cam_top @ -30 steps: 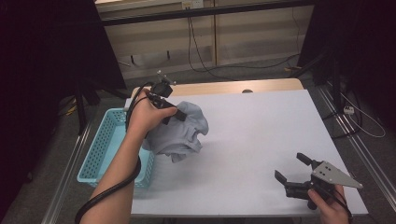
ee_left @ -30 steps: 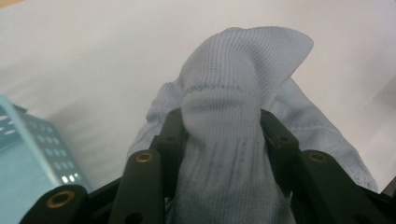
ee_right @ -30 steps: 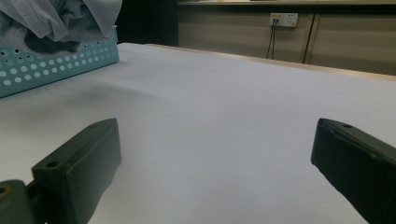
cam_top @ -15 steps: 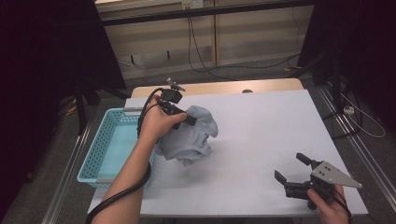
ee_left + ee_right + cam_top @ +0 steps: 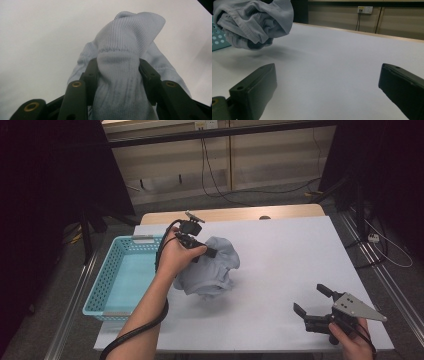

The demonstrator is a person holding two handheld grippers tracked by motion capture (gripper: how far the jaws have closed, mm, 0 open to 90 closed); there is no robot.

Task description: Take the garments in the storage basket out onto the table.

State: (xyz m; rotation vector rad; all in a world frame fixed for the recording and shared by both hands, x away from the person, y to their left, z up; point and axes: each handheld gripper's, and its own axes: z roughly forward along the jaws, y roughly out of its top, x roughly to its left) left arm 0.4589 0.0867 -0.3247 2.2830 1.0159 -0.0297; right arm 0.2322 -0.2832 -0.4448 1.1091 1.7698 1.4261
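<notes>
A crumpled light grey knit garment [image 5: 210,267] hangs in a bunch just above the white table [image 5: 280,265], left of centre. My left gripper [image 5: 207,252] is shut on a thick fold of it; in the left gripper view both jaws press the ribbed cloth [image 5: 118,72] from either side. In the right gripper view the garment [image 5: 254,22] floats clear of the tabletop with its shadow below. My right gripper [image 5: 314,301] rests low at the table's front right corner, jaws wide open with nothing between them [image 5: 327,82].
A light blue mesh basket [image 5: 125,275] stands at the table's left edge, right beside the held garment. Dark curtains flank the table, and cables run over the floor behind it.
The left hand has carried the bunched garment to the right, away from the basket and a little lower. The right gripper has stayed where it was.
</notes>
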